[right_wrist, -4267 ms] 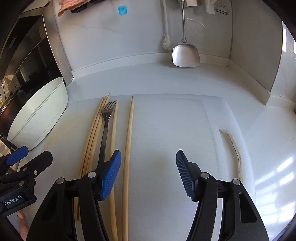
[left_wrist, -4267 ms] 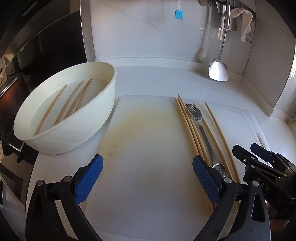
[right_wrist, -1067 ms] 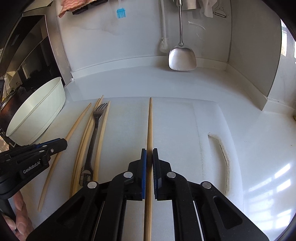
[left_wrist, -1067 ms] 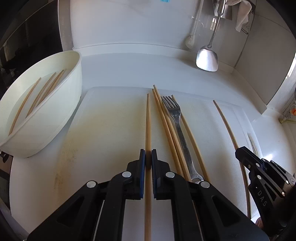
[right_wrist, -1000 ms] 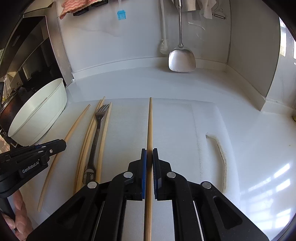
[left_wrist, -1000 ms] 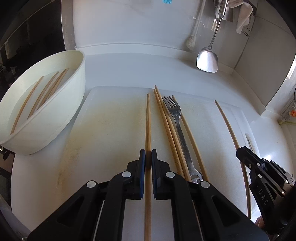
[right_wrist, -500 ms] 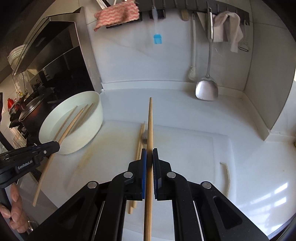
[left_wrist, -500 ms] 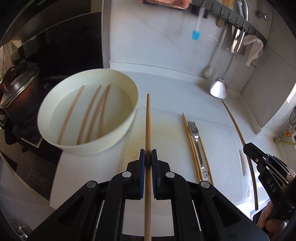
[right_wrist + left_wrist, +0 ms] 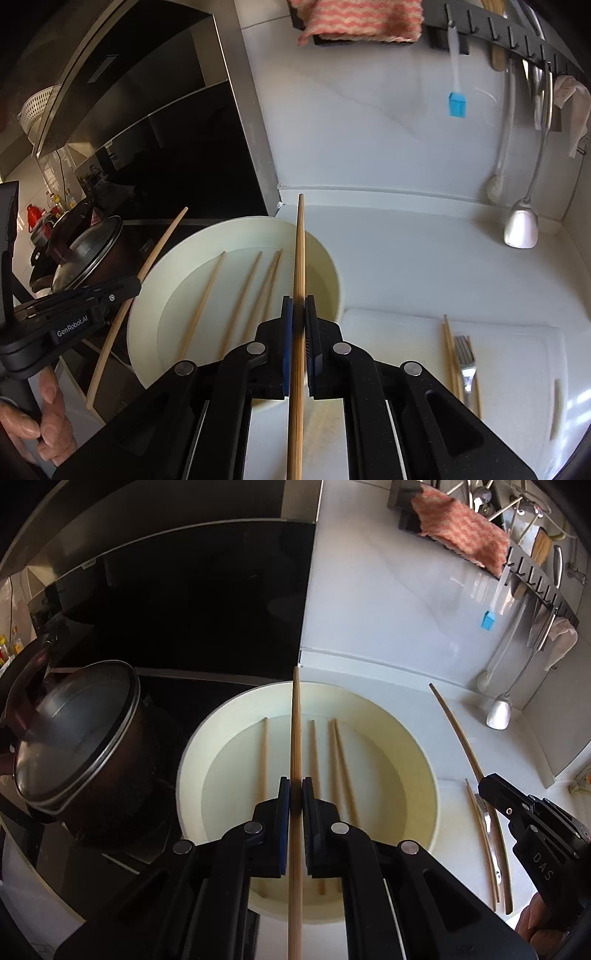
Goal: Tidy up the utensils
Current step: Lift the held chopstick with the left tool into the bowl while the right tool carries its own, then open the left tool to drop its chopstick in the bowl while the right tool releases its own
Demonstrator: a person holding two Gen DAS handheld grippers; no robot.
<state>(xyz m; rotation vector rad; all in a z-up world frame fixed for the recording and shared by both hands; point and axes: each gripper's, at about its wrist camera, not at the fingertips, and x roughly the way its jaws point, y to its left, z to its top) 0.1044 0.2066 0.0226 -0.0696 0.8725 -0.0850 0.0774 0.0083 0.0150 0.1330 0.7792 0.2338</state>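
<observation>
Chopsticks are pinched lengthwise, one in each tool: the left gripper [image 9: 294, 794] is clamped on one chopstick [image 9: 295, 738], the right gripper [image 9: 298, 314] on another chopstick [image 9: 300, 258]. Both sticks hang over the white bowl [image 9: 424, 775], where more chopsticks [image 9: 341, 764] lie. Beyond, a fork [image 9: 466, 363] lies on the cutting board [image 9: 517, 350].

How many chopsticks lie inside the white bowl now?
4 chopsticks in the white bowl: one left, one middle, two close together right. The left gripper may hide more.
</observation>
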